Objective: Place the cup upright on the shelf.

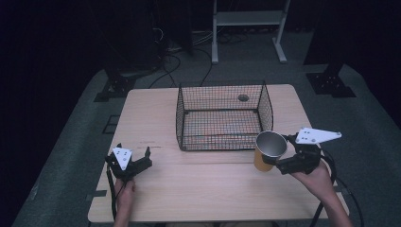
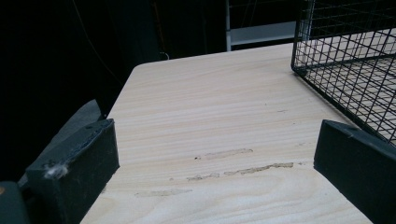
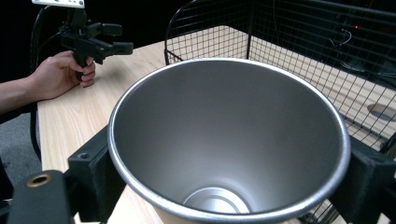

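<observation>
Steel-lined orange cup [image 1: 268, 150] upright, clamped in right gripper [image 1: 276, 158], just outside wire basket [image 1: 222, 116] front-right corner; basket lies forward-left. Left gripper [image 1: 134, 153] wide open, empty, well left of basket.

Two handheld grippers, both matte black. The left gripper [image 1: 134, 158] carries a pale grey three-cornered plate dotted with small dark marks, and a black cable trails from it toward six o'clock. The right gripper [image 1: 280, 152] bears a larger plate of the same kind, pointing toward three o'clock, with black cables looping beneath. Each has two blocky, squared jaws; one jaw base shows a brass-coloured ring. Both forearms are bare, with no sleeves visible.
</observation>
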